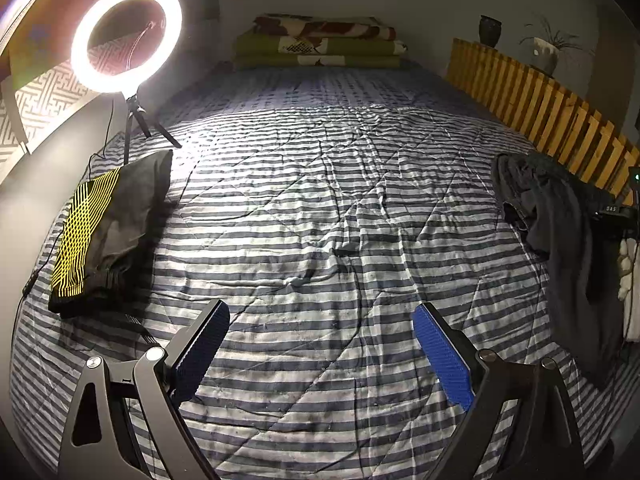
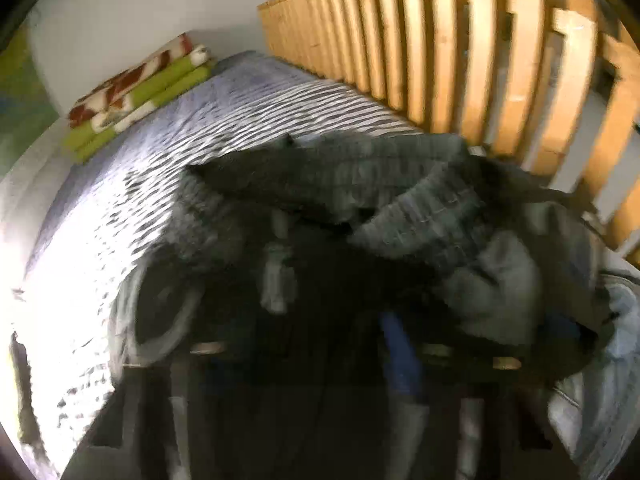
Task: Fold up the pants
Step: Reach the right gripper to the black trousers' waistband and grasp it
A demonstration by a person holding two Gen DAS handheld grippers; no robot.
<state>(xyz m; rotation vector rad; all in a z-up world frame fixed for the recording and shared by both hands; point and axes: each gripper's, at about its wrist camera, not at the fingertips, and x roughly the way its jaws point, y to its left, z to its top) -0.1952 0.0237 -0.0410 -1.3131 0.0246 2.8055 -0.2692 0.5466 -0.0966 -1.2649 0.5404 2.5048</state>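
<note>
Left gripper point(image 1: 320, 344) hovered over striped quilt point(image 1: 320, 208), jaws spread wide, nothing between blue pads point(image 1: 442, 356). Folded black-and-yellow garment point(image 1: 104, 232) lay ahead-left of it, just in front of ring light point(image 1: 126, 36). Dark pants point(image 1: 560, 240) sat crumpled far right of it, beside wooden slat rail point(image 1: 540, 108). Right gripper point(image 2: 360, 360) was buried in same pants heap point(image 2: 360, 220), view blurred; one blue pad point(image 2: 396, 352) showed against cloth, couldn't tell whether clamped

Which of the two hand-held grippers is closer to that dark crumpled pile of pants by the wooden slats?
Right. The right hand-held gripper is in the dark pants; the left hand-held gripper hovers over bare striped bedding, away from them.
</note>
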